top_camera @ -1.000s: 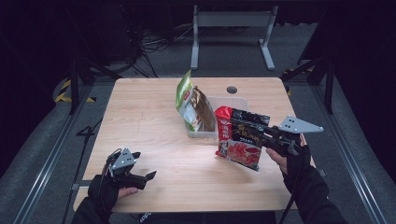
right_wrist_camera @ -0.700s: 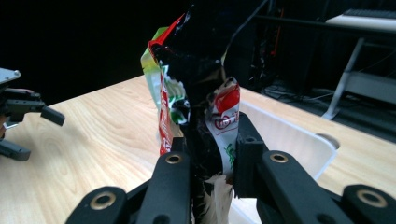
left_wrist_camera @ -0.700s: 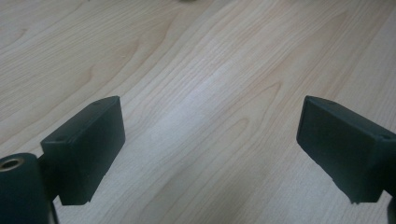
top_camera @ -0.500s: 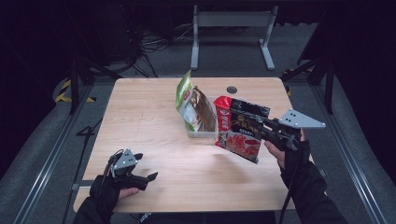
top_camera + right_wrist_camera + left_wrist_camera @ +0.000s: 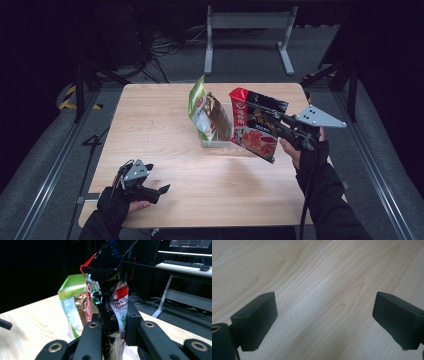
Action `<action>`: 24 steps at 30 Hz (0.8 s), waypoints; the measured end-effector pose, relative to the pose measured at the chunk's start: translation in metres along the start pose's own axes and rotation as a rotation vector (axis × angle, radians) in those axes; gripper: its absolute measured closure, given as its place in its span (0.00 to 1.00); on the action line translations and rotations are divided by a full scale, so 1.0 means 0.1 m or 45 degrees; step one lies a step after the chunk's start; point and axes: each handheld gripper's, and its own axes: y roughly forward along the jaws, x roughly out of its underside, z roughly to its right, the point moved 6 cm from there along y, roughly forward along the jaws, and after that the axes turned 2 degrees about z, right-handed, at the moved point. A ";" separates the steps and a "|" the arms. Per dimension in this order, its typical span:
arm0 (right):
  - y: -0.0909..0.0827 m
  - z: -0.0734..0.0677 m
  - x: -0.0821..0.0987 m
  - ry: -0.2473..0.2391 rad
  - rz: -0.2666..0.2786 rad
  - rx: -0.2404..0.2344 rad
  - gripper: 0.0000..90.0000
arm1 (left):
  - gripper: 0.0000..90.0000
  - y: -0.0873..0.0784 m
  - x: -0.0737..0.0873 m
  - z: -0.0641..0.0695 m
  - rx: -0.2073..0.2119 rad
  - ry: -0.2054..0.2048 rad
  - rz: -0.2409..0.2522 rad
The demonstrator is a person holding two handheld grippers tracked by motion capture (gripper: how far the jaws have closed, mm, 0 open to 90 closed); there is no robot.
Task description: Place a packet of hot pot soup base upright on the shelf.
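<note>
Hanging clear of the surface (image 5: 165,110), the red-and-black snack bag (image 5: 256,131) is tilted, top corner up-left, bottom edge down toward the right hand. Glossy crinkled film, red panel with printed food art, black band along the top. Right claw (image 5: 278,122) is clamped on the bag's edge; in the right gripper view its two black jaws pinch the crumpled film (image 5: 110,302) with no gap. Grey three-cornered plate sits on top of that gripper.

Just left of the bag, a green-and-gold pouch (image 5: 206,116) stands upright in a shallow clear plastic tray (image 5: 216,143) near the middle of the surface. Pouch is shiny foil, green top seal, brownish lower face. The red bag's lower left overlaps the tray's right side; can't tell if they touch.

Left claw (image 5: 161,189) rests low at the near-left corner, jaws spread wide with nothing between them; the left gripper view shows bare wood between the two blocky matte-black pads (image 5: 257,320).

Surface is pale wood-grain laminate, rectangular, rounded corners. Dark floor and metal frame rails around it.
</note>
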 end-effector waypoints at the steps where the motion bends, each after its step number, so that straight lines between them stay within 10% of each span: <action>1: 0.01 0.01 0.00 0.010 0.005 0.004 0.88 | 0.07 0.00 0.00 0.00 0.006 -0.007 0.005; 24: 0.30 0.23 -0.08 0.050 0.013 0.183 0.88 | 0.07 0.01 -0.01 -0.02 -0.008 -0.025 0.010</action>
